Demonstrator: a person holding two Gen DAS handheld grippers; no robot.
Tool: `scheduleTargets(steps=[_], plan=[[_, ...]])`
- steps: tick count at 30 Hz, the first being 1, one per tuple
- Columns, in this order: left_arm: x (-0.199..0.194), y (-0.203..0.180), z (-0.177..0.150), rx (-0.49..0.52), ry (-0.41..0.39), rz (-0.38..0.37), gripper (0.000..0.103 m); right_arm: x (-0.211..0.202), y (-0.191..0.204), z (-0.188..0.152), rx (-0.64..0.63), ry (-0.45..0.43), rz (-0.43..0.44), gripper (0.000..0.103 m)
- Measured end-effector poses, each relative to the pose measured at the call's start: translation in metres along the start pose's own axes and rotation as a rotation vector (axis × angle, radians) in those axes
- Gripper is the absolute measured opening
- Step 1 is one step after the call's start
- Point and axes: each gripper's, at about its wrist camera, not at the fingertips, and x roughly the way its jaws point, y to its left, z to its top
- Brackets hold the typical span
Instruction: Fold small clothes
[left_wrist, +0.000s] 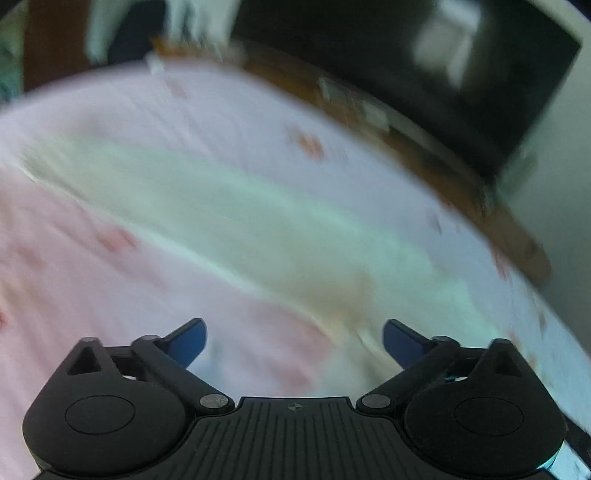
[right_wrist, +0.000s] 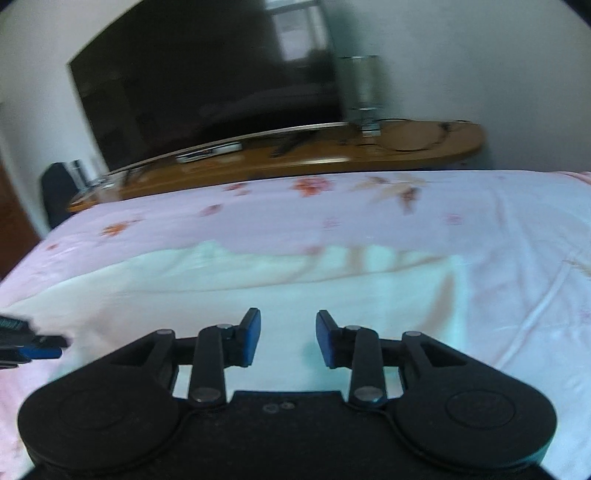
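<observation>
A pale cream-white garment (right_wrist: 229, 291) lies spread flat on the pink floral bedsheet (right_wrist: 369, 210). In the left wrist view it shows as a blurred pale band (left_wrist: 229, 206) across the sheet (left_wrist: 74, 277). My left gripper (left_wrist: 294, 341) is open wide and empty, just above the sheet at the garment's near edge. My right gripper (right_wrist: 288, 339) is open and empty, hovering over the garment. The tip of the left gripper (right_wrist: 40, 347) shows at the left edge of the right wrist view.
A wooden TV bench (right_wrist: 332, 155) runs along the far side of the bed, with a large dark television (right_wrist: 207, 88) on it and a glass lamp (right_wrist: 364, 92) to its right. The left wrist view is heavily motion-blurred.
</observation>
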Motion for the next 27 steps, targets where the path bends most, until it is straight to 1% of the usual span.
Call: scheduleTargets(steps=[1, 2, 3, 4, 6, 10, 13, 15, 17, 19, 21, 23, 27], plan=[[-0.004, 0.004, 0.002, 0.031, -0.039, -0.001, 0.103, -0.001, 0.011, -0.001, -0.010, 0.002, 0.018, 0.033], [-0.003, 0.009, 0.004, 0.069, -0.037, 0.010, 0.103, -0.001, 0.017, 0.000, -0.016, 0.002, 0.027, 0.033], [0.001, 0.015, 0.007, 0.081, -0.010, 0.017, 0.103, -0.001, 0.025, -0.001, -0.021, 0.003, 0.037, 0.033], [0.006, 0.025, 0.010, 0.067, 0.017, 0.012, 0.103, 0.000, 0.034, -0.001, -0.024, 0.006, 0.050, 0.033], [0.014, 0.049, 0.014, 0.005, 0.047, 0.004, 0.103, 0.002, 0.050, -0.003, -0.035, 0.013, 0.060, 0.033], [0.035, 0.106, 0.029, -0.153, 0.081, 0.015, 0.103, 0.012, 0.083, -0.009, -0.040, 0.025, 0.065, 0.033], [0.047, 0.146, 0.041, -0.266, 0.086, 0.007, 0.103, 0.025, 0.107, -0.015, -0.056, 0.041, 0.060, 0.033], [0.057, 0.167, 0.047, -0.313, 0.076, -0.003, 0.092, 0.033, 0.123, -0.019, -0.064, 0.053, 0.054, 0.033], [0.069, 0.186, 0.056, -0.342, 0.065, -0.017, 0.074, 0.043, 0.134, -0.021, -0.057, 0.060, 0.047, 0.033], [0.079, 0.198, 0.065, -0.361, 0.055, -0.037, 0.064, 0.053, 0.144, -0.022, -0.049, 0.066, 0.043, 0.033], [0.092, 0.211, 0.073, -0.397, 0.041, -0.063, 0.061, 0.061, 0.151, -0.022, -0.050, 0.074, 0.039, 0.033], [0.101, 0.216, 0.080, -0.427, 0.034, -0.091, 0.060, 0.069, 0.158, -0.022, -0.052, 0.077, 0.031, 0.033], [0.120, 0.224, 0.091, -0.460, 0.008, -0.119, 0.056, 0.082, 0.163, -0.019, -0.052, 0.075, 0.004, 0.033]])
